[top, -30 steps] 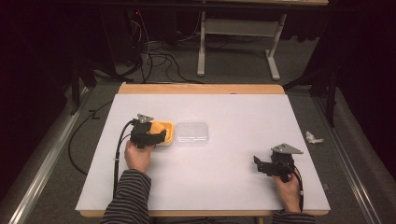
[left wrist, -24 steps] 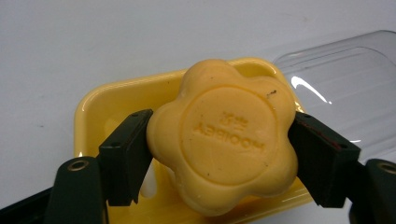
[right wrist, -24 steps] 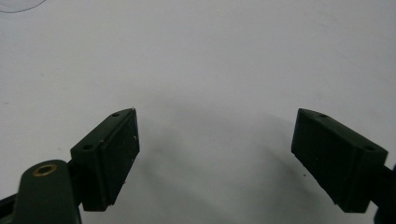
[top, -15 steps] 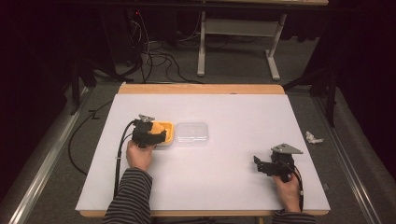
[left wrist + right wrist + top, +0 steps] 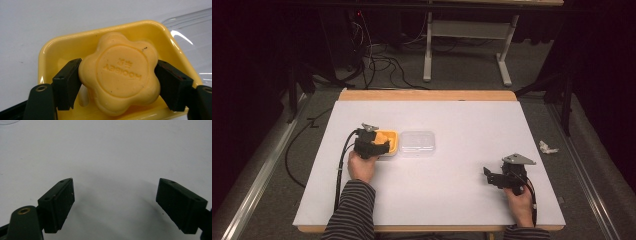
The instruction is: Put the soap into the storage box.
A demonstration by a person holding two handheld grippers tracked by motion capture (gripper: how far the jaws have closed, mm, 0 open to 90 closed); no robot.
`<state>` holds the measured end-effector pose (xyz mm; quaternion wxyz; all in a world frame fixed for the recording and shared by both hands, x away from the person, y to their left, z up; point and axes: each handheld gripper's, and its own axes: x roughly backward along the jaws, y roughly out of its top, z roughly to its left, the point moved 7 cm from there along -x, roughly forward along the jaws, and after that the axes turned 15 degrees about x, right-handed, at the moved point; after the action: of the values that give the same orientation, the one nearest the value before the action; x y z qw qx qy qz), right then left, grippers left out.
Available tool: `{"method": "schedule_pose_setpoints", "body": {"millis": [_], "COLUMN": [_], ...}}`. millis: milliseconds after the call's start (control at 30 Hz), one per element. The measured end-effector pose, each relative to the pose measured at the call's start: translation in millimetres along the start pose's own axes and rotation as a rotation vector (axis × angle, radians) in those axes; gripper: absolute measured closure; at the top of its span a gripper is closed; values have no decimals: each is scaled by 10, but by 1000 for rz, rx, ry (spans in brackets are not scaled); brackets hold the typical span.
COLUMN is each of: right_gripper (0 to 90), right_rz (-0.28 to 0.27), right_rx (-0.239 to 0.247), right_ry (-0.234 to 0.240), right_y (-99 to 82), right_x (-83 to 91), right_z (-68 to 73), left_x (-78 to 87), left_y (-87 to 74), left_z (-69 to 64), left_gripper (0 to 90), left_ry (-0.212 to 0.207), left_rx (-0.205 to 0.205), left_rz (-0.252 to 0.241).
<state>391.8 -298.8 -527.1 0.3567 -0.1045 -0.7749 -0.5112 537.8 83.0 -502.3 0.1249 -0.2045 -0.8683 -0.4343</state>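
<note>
A flower-shaped orange soap bar (image 5: 120,75) with embossed lettering sits in a yellow dish (image 5: 65,42). My left gripper (image 5: 118,66) is shut on the soap, with one black jaw pressed to each side of the bar. In the high view the left gripper (image 5: 379,146) reaches over the yellow dish (image 5: 391,136) at the table's left middle. My right gripper (image 5: 488,176) rests low at the right front, and the right gripper (image 5: 115,187) is open over bare white table with nothing between its jaws.
A clear plastic lid or box (image 5: 417,142) lies directly right of the yellow dish, touching it; its edge (image 5: 190,27) is also in the left gripper view. A crumpled white scrap (image 5: 548,147) lies on the floor past the white table's (image 5: 472,120) right edge.
</note>
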Motion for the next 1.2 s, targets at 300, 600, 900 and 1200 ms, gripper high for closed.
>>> {"method": "schedule_pose_setpoints", "body": {"millis": [300,600,900,1200], "right_gripper": [155,155,155,155], "right_rz": [5,13,17,17], "right_rx": [-2,3,11,10], "right_ry": [3,7,4,1], "right_y": [0,-2,-3,-3], "right_x": [-5,-7,-12,-13], "right_z": [6,9,9,10], "left_x": [-3,130,351,625], "left_y": [20,107,221,244], "left_z": [0,-76,-195,-325], "left_gripper": [258,212,203,202], "left_ry": [-7,-44,-107,-165], "left_rx": [2,7,36,61], "left_rz": [-27,-89,-148,-184]}}
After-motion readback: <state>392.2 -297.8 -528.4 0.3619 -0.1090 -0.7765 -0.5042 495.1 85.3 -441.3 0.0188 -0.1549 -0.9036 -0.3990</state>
